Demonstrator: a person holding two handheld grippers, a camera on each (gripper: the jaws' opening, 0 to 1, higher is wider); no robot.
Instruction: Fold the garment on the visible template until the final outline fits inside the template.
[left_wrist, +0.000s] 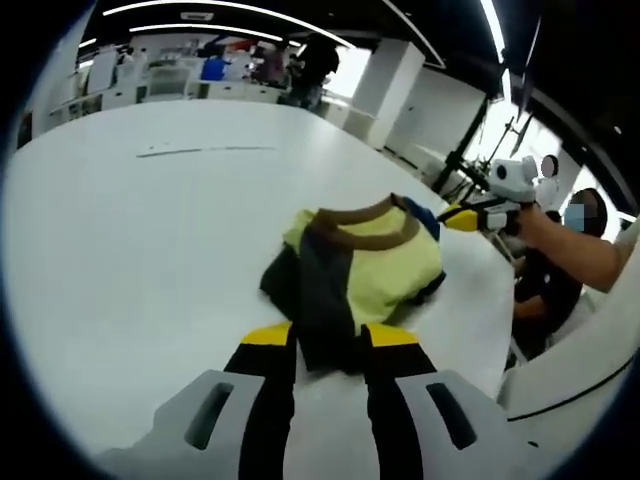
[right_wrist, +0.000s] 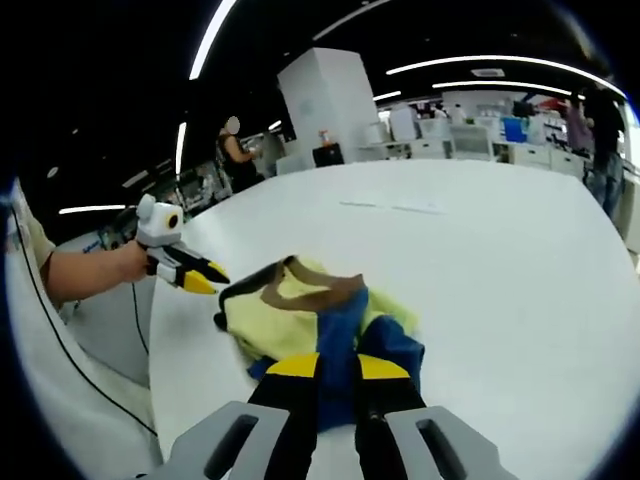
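In the left gripper view, the left gripper (left_wrist: 330, 340) rises from the bottom centre, its two black jaws with yellow tips set a little apart, and dark cloth of the garment (left_wrist: 355, 265) lies between the tips. The jaws look closed on that dark edge. The garment sits crumpled in the middle of the frame on the white table (left_wrist: 150, 250): yellow cloth, a brown neck band at its top, a dark panel at its lower left and a bit of blue at its upper right. At the right of the frame the right gripper (left_wrist: 450, 216) comes in, held by a hand (left_wrist: 530, 222); its yellow tip touches the blue corner of the garment.

In the right gripper view, the right gripper (right_wrist: 335, 368) rises from the bottom centre, yellow-tipped jaws slightly apart with blue cloth of the garment (right_wrist: 300, 320) between them, seemingly pinched. The garment lies at the centre on the table (right_wrist: 500, 280). At the left of the frame the left gripper (right_wrist: 205, 280), held in a hand (right_wrist: 125, 262), points its yellow tip at the garment's dark edge, just beside it.
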